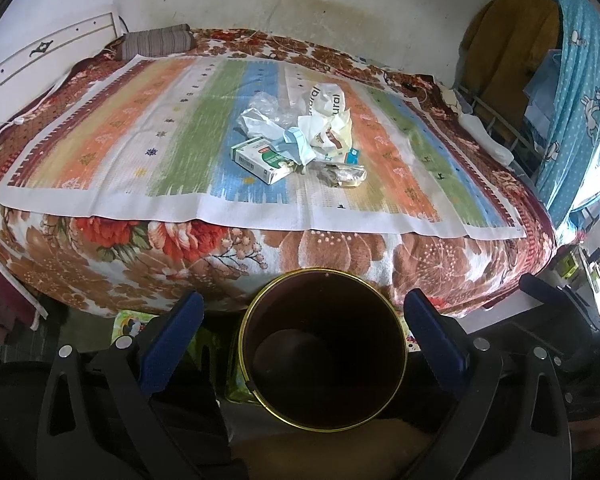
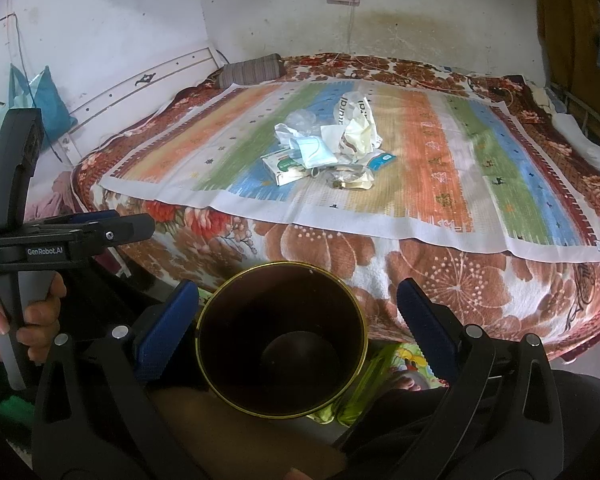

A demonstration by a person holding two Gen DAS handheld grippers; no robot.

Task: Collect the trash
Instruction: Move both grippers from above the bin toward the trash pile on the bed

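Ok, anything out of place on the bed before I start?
Only the trash pile mid-bed on the striped cloth: a carton, face mask, wrappers and crumpled bags heaped together. The bin below looks empty and upright.

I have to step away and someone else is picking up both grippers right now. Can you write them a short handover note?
Left gripper: open, holding nothing. Right gripper: open, holding nothing. Both hover above the dark bin with a gold rim, which stands on the floor against the near side of the bed.
Trash pile: in the middle of the striped cloth on the bed; it includes a green and white carton, a blue face mask, crumpled bags and wrappers.
Done: nothing visible; the bin looks empty.
Left: move every piece into the bin.
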